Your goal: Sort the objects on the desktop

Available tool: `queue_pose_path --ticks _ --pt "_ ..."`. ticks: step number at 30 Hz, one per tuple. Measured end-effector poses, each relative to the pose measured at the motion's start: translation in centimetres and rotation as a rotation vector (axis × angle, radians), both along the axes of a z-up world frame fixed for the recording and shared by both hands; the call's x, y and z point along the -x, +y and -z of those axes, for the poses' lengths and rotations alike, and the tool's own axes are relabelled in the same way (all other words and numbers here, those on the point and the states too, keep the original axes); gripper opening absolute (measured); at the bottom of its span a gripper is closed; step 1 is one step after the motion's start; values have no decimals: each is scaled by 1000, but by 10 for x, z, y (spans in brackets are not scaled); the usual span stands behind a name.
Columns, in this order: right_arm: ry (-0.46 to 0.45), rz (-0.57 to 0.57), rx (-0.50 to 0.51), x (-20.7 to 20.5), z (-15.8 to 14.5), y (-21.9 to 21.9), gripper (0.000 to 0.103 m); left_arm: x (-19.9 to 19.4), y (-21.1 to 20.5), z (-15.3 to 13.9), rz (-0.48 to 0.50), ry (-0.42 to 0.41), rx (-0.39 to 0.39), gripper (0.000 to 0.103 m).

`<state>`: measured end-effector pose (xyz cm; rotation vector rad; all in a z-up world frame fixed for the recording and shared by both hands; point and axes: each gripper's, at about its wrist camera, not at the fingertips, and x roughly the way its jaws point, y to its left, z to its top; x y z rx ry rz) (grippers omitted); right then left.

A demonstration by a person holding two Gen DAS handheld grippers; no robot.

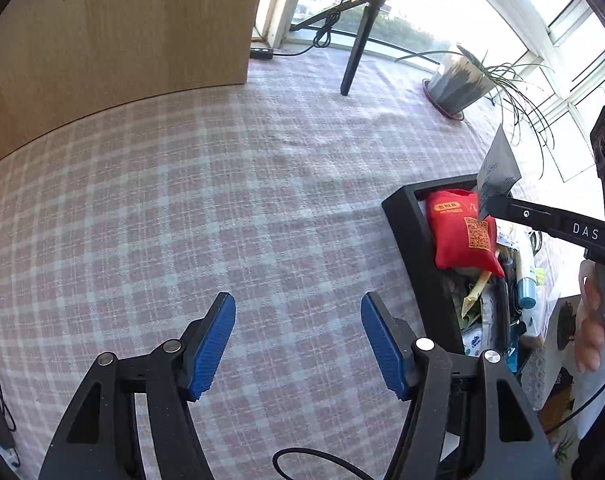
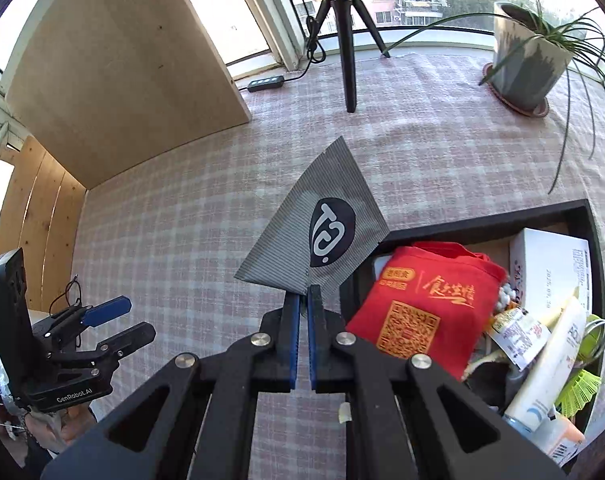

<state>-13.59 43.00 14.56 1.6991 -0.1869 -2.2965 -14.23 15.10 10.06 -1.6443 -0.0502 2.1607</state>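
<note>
Landmark: black tray [image 2: 482, 222], at the near right of the checked tabletop [image 2: 206, 216]; all places below are given from it.
Tray contents: red pouch [image 2: 422, 304] at the tray's left end; white box [image 2: 550, 268] behind it toward the far right corner; a white tube [image 2: 550, 364], a yellow-green item and assorted small packets heaped toward the near end. Too jumbled to count.
Item in hand: grey sachet [image 2: 322, 220] with a dark logo, held up in the air just left of the tray's left rim, above the cloth.
Right gripper [image 2: 303, 300]: fingers closed nearly together, pinching the sachet's bottom corner.
Left gripper [image 1: 298, 344]: fingers spread wide, nothing between them, hovering over bare cloth left of the tray.
Tabletop left of tray: only checked cloth in sight; no sorted group or second container visible there.
Beyond tray: potted plant [image 2: 526, 52], tripod [image 2: 344, 40], wooden board [image 2: 114, 72]; none look like part of the sort.
Progress, as a judgement: early. One piece is lifted and unplaced; nothing shows as laid out yet.
Remaining, as a judgement: set the sachet down, then work through most of the tray's heap.
</note>
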Motion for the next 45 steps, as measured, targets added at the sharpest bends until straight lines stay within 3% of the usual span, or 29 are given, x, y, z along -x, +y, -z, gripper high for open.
queue_pose_path --ticks 11,19,22,25,33,45 --pt "-14 248 -63 -33 1 128 4 -30 34 -5 76 0 -2 63" --pt "-31 343 -101 -58 1 166 5 -43 42 -8 89 -1 -15 63" --pt "-51 358 -107 -63 4 171 11 -46 44 -8 98 -5 -20 63" --pt "-48 365 -107 -70 3 171 27 -50 47 -10 103 6 -10 63" --pt "-21 338 -106 -86 2 145 33 -62 40 -11 93 18 23 63" --pt "48 179 -102 -106 -1 51 40 -79 -4 -29 5 113 94 64"
